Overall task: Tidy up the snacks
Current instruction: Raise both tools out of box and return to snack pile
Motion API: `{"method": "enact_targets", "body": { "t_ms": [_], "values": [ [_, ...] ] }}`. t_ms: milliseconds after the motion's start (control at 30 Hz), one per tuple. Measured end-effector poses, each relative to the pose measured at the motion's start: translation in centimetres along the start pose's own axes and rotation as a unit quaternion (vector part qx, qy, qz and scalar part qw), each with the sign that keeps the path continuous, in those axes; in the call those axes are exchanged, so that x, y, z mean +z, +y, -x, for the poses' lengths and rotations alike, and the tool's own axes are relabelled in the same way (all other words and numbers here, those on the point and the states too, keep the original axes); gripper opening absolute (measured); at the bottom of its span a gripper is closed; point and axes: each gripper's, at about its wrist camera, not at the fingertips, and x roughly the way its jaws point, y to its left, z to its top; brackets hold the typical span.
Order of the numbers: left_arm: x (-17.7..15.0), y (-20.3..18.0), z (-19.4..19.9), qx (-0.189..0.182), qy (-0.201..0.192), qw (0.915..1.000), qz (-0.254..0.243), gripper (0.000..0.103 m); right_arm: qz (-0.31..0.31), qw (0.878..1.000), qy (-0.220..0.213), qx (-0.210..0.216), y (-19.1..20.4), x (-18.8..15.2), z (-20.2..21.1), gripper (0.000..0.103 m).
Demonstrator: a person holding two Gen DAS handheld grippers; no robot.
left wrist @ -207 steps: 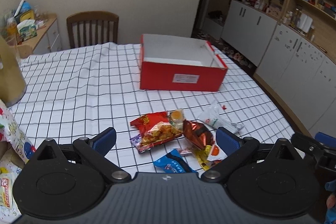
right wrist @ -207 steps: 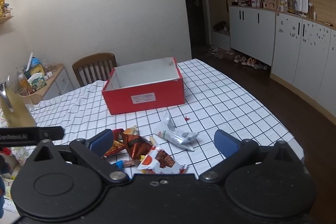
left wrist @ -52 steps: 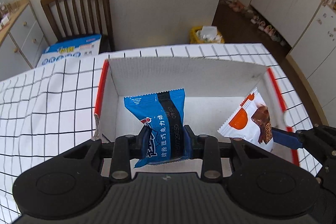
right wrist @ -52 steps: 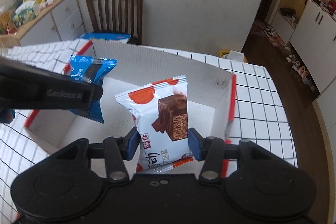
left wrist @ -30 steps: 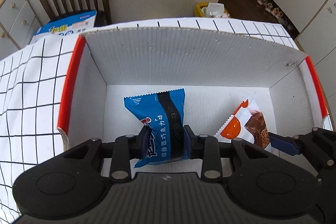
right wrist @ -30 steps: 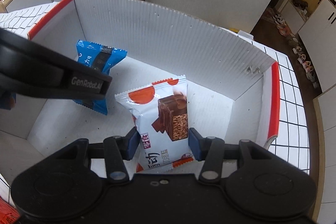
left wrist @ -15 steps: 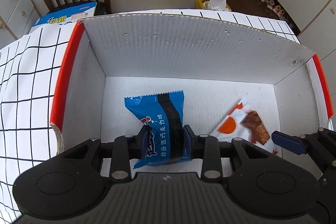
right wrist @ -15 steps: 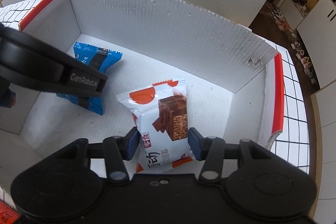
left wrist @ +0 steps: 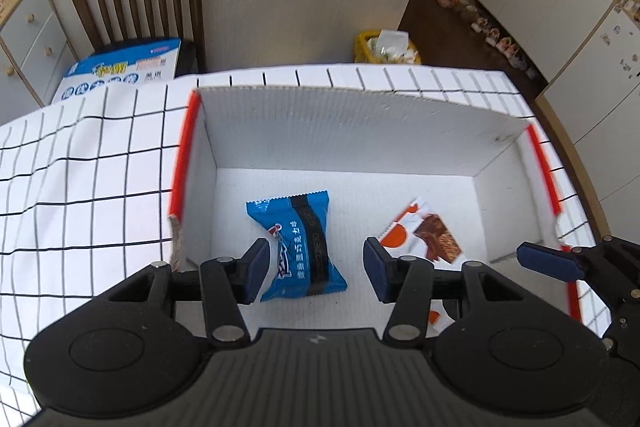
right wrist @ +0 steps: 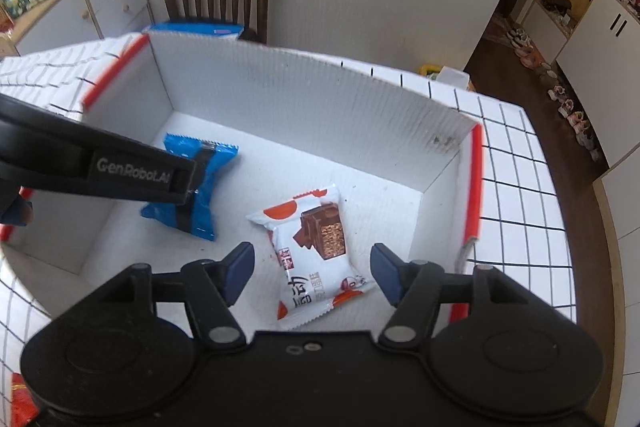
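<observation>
Blue foil snack packet with black band [left wrist: 298,239], flat in red-rimmed white cardboard box [left wrist: 360,131] | left gripper [left wrist: 316,269] opening, released | white-orange chocolate wafer packet [right wrist: 316,247] | right gripper [right wrist: 312,273] opening, released

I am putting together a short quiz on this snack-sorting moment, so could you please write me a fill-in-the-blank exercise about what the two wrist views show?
1. The blue snack packet lies on the floor of the ____ box.
2. The white packet between the right gripper fingers pictures a ____ wafer.
3. Behind the table stands a wooden ____.
4. The left gripper jaws are ____, and its fingers no longer pinch the blue packet.

Missing words: red; chocolate; chair; opening
</observation>
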Motion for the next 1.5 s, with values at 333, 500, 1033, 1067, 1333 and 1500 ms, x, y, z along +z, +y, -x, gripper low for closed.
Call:
{"method": "enact_targets", "body": {
  "t_ms": [333,500,1033,1067,1333,1500],
  "values": [
    [-2.2,-0.3,6.8,-0.016,-0.045,0.9988,-0.012,0.051,-0.013,0.999,-0.043,-0.004,1.2,-1.1,6.1,0.067],
    [-3.9,-0.1,10.1,-0.018,-0.07,0.9973,-0.012,0.051,-0.022,0.998,-0.063,-0.001,1.6,-2.2,9.0,0.068],
    [-11.1,1.2,18.3,-0.047,-0.12,0.9913,-0.029,0.059,-0.051,0.989,-0.137,0.032,3.1,-7.5,17.2,0.081],
    [-11.6,1.3,18.6,-0.048,-0.123,0.9908,-0.03,0.059,-0.051,0.988,-0.142,0.036,3.2,-8.0,17.6,0.082],
    [-15.9,3.2,20.3,-0.065,-0.126,0.9898,-0.017,0.068,-0.061,0.982,-0.167,0.063,3.9,-12.2,20.1,0.091],
    [-19.3,4.0,21.3,-0.042,-0.158,0.9864,-0.009,0.075,-0.066,0.976,-0.192,0.075,4.0,-15.1,21.2,0.103]
  ]
}}
